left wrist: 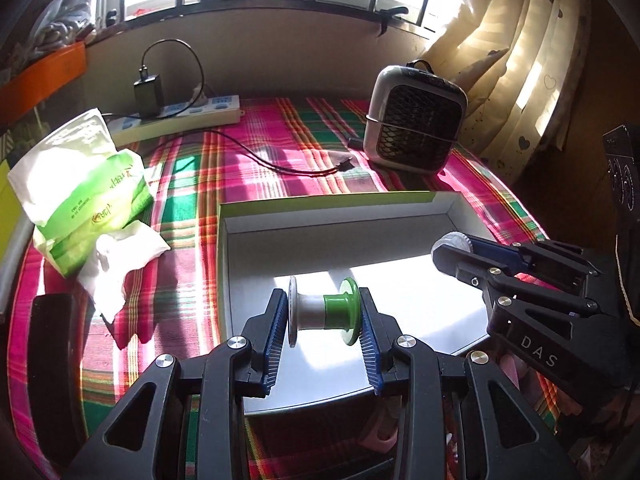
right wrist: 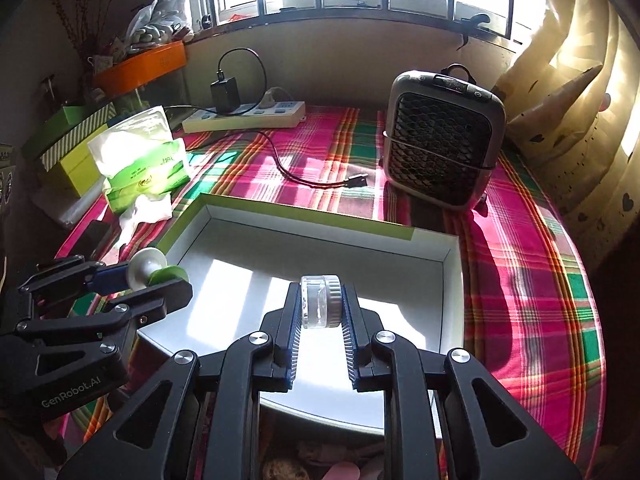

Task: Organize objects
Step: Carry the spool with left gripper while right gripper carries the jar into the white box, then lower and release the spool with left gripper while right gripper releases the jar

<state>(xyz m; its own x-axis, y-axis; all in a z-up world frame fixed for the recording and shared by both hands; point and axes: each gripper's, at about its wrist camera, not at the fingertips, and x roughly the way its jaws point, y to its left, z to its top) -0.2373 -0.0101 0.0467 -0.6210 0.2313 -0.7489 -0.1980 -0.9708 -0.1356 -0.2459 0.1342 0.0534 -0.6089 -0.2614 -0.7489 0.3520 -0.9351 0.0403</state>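
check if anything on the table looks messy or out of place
A crumpled tissue lies loose beside the green tissue pack, and an unplugged cable trails across the plaid cloth.

Pink-and-green plaid under black tools

The tablecloth is plaid: hot pink, green, orange and white stripes. The box is white inside with a lime-green rim. The spool is half white, half green; the small jar is clear with a white lid. Both the left gripper and right gripper are black with blue pads. At ten o'clock lies a green-and-white tissue pack; at two o'clock, a grey fan with black mesh.
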